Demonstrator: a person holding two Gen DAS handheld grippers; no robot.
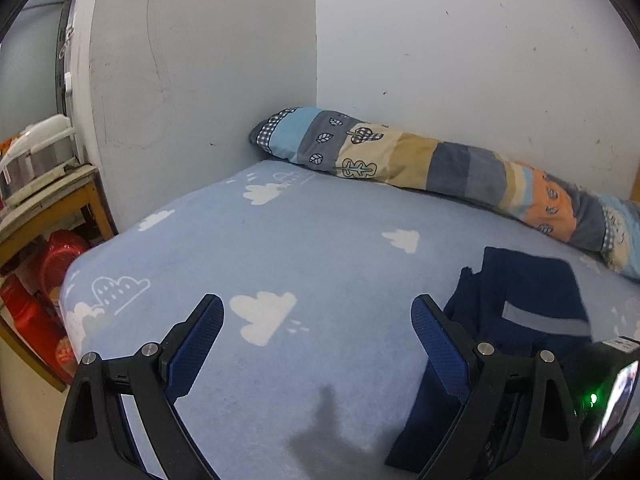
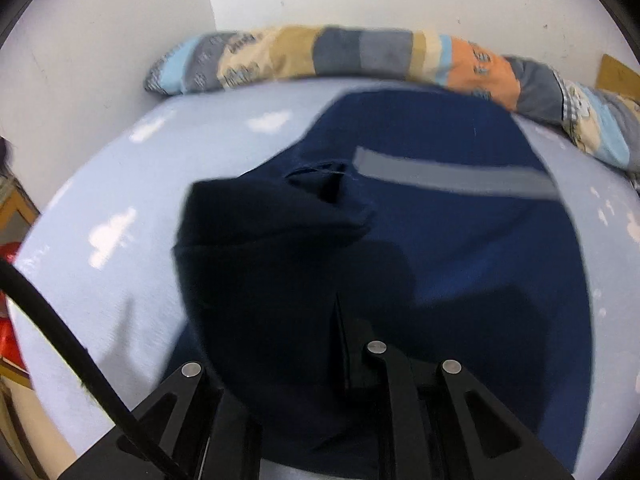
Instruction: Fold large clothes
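Navy garment [image 2: 440, 240] pinched in right claw [image 2: 340, 320].

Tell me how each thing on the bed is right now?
Left gripper: open, holding nothing, above the sheet.
Right gripper: shut on the garment.
Garment: partly folded, one flap lifted.
Quilt: rolled up along the wall.
Sheet: spread flat.

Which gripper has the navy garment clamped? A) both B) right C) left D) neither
B: the right gripper is shut on a fold of the navy garment, while the left gripper is open over the bare blue sheet.
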